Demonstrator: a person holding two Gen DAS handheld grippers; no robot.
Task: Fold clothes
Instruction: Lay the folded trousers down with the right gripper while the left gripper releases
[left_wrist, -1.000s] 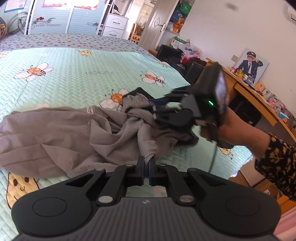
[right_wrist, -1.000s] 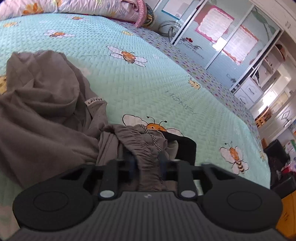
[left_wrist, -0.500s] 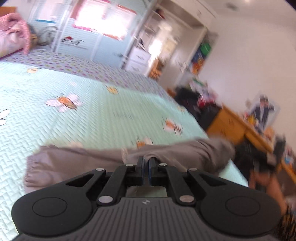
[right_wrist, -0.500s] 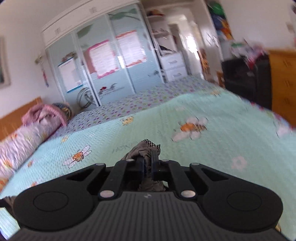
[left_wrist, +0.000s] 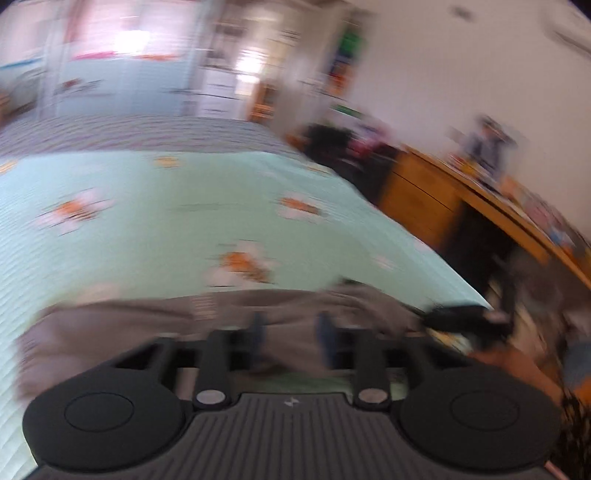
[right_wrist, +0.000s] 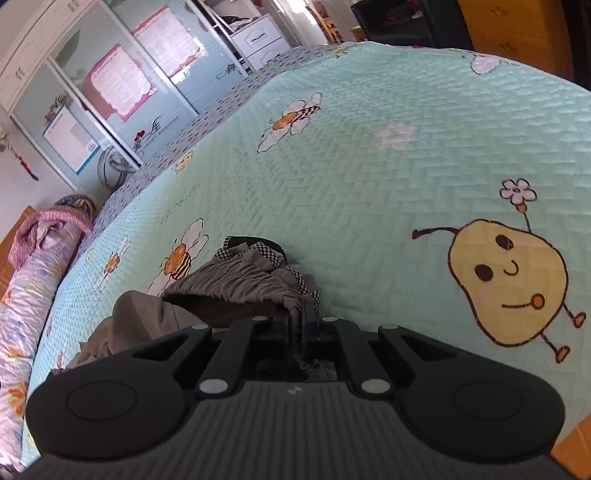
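Grey garment (left_wrist: 207, 325) was stretched out unfolded across the near edge of the bed (left_wrist: 177, 236), waistband end pinched by right gripper (right_wrist: 301, 314); left gripper (left_wrist: 291, 334) was spread open over it. Folding prob. all left, tbh.

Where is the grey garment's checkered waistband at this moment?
In the right wrist view the checkered waistband lies low and centre on the bedspread, just ahead of the right gripper, beside a printed bee.

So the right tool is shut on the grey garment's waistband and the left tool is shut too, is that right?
Not quite. In the left wrist view the left tool is open, its fingers apart around the grey garment. The right tool is indeed shut on the waistband.
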